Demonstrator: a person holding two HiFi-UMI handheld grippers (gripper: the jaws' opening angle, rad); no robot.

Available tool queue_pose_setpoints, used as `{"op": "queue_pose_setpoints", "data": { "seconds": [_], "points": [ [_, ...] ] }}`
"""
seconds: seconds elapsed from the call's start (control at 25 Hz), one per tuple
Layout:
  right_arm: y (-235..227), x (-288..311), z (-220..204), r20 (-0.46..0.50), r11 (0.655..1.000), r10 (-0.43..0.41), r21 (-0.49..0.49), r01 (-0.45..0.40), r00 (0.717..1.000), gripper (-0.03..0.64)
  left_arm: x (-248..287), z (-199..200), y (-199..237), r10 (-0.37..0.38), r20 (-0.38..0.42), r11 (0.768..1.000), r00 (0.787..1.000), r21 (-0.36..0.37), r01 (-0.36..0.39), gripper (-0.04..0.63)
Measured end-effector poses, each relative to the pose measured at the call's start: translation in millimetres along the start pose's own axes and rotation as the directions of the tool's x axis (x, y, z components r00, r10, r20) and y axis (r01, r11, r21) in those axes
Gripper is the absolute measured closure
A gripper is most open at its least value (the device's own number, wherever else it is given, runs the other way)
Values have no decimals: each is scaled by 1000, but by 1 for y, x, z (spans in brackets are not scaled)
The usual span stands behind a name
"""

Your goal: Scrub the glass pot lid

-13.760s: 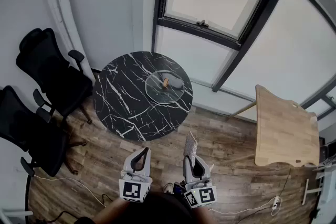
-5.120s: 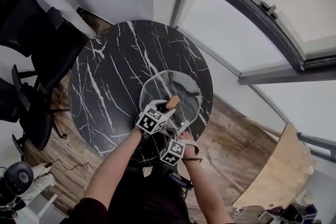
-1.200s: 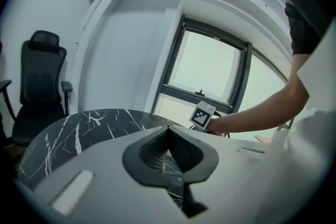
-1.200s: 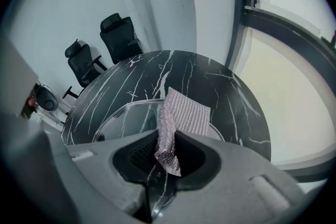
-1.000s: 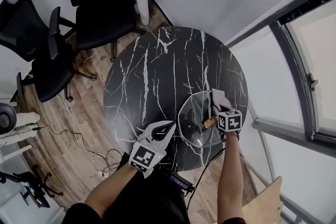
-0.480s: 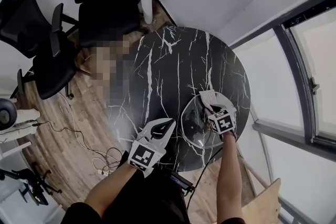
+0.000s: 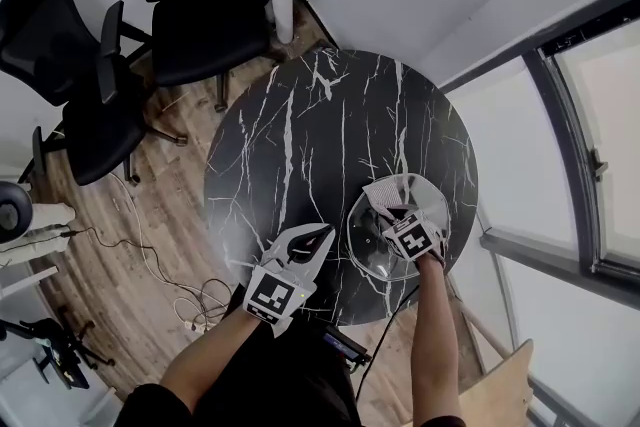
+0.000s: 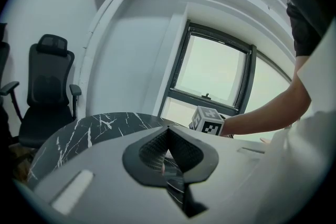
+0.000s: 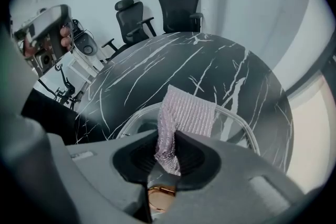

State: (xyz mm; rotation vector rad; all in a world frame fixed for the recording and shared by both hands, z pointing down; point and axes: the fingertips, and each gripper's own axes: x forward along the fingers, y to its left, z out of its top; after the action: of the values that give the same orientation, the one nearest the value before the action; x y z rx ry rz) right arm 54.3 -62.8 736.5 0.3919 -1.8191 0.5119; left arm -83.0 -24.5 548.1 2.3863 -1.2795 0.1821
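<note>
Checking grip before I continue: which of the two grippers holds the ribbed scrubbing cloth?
The right gripper: its jaws pinch the pale ribbed scrubbing cloth over the round glass pot lid. The left gripper is shut, empty.

The lid's knob (image 9: 161, 200) — mostly hidden beneath the right gripper (image 9: 167, 135) — barely shows.

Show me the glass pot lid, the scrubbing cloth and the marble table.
Round clear glass pot lid (image 7: 362, 245), head view, bare glass at lower left.
Pale pink ribbed scrubbing cloth (image 9: 188, 112), right gripper view, middle of ribbed face.
Round black marble table (image 7: 300, 135), head view, bare top.
</note>
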Motion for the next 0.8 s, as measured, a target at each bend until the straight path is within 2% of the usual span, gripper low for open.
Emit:
{"op": "queue_pose_setpoints", "data": {
  "seconds": [0.16, 0.36, 0.8],
  "points": [
    [18, 4, -1, -21, 1000, 2, -29, -3, 1000, 540, -2, -2, 0, -2, 0, 1000, 1000, -3, 2, 594],
    [35, 8, -6, -83, 986, -79, -150, 66, 993, 540, -4, -4, -4, -8, -1, 1000, 1000, -1, 8, 594],
    [82, 21, -16, -83, 958, -105, -277, 78, 991, 540, -12, -11, -17, -26, -6, 1000, 1000, 1, 26, 594]
  ]
}}
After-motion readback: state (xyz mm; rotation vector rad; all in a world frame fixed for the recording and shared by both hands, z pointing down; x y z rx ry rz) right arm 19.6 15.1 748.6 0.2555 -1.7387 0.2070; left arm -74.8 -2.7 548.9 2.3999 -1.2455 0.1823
